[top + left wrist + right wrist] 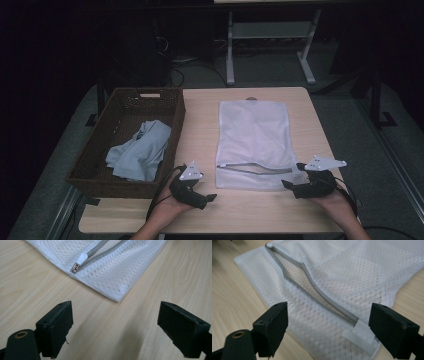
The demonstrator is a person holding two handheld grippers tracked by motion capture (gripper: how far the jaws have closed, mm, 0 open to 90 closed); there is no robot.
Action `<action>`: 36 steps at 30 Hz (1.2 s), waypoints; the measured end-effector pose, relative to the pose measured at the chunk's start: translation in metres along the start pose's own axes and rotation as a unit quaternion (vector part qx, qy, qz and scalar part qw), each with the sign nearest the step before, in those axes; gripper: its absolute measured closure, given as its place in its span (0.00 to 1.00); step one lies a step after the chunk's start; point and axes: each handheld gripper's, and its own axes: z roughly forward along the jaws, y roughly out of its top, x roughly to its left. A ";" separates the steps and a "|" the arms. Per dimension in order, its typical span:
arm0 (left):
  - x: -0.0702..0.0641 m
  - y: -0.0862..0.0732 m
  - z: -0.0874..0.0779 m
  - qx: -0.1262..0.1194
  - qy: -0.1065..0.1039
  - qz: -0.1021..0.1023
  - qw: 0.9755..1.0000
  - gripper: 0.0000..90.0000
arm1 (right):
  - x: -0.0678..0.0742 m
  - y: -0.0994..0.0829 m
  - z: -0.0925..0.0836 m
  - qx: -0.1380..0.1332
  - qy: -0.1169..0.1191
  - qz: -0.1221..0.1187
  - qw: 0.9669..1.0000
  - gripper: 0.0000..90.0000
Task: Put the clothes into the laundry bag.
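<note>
A white mesh laundry bag (252, 135) lies flat on the wooden table, its grey zipper (255, 169) open along the near edge. The white zipper pull (81, 259) sits at the bag's left end. My left gripper (206, 196) rests on the table just left of the bag's near corner (117, 299), open and holding nothing. My right gripper (294, 176) is at the bag's near right corner, open, with its jaws on either side of the zipper's end (355, 322) and a white fabric tab (358, 336). A light blue cloth (140, 150) lies crumpled in the wicker basket (100, 145).
The dark wicker basket stands at the table's left, its near end overhanging the edge. Bare wood (200, 130) runs between basket and bag. Beyond the table (260, 91), the white legs of another table (230, 55) stand on the grey floor.
</note>
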 end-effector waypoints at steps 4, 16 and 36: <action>0.000 0.000 0.000 -0.002 0.000 -0.001 1.000 0.14 | -0.003 0.003 0.001 -0.001 0.005 0.005 1.000 0.17; 0.001 0.001 0.000 -0.001 0.000 -0.001 1.000 0.14 | -0.012 0.020 0.006 0.001 0.007 -0.001 1.000 0.17; 0.000 0.001 0.000 0.001 -0.005 -0.001 1.000 0.14 | -0.044 0.060 0.017 -0.002 0.001 0.017 1.000 0.41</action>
